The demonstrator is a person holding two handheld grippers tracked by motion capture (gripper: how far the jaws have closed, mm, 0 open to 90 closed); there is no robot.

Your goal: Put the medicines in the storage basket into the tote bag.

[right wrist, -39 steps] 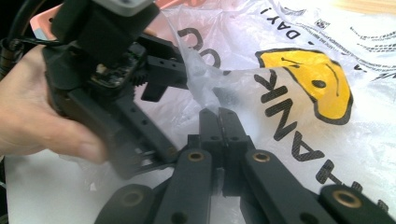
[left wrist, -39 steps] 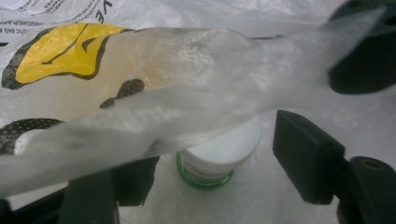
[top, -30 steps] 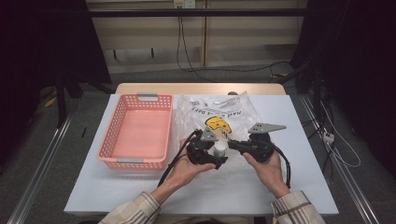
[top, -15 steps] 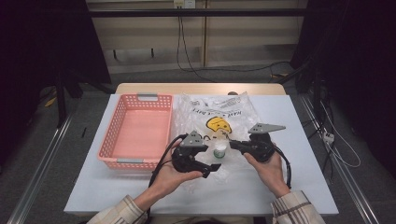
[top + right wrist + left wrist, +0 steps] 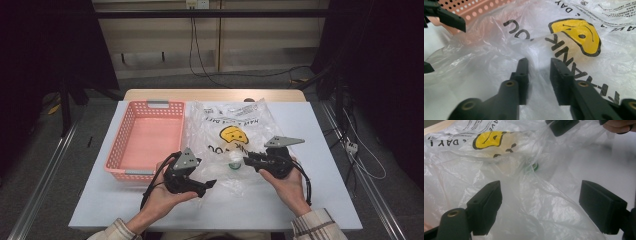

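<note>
Clear plastic bag (image 5: pixel 235 145) lay beside the pink basket (image 5: pixel 150 140), both palms cupped upward under the left gripper (image 5: pixel 207 184) and right gripper (image 5: pixel 248 161). Left gripper view: jaws spread wide over film. Right gripper view: jaws nearly closed, pinching a bag fold.

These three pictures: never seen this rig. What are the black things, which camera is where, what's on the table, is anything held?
No robot: a person holds a two-jaw gripper in each hand. The high view looks down on the white table, with the left gripper and right gripper. The other two cameras ride on the grippers and look along their jaws. On the table lie a pink basket and a clear plastic bag with a yellow smiley; something green-capped shows through it. The left gripper's jaws stand wide apart over the bag. The right's are narrowly parted with bag film between them; whether they pinch it is unclear.
</note>
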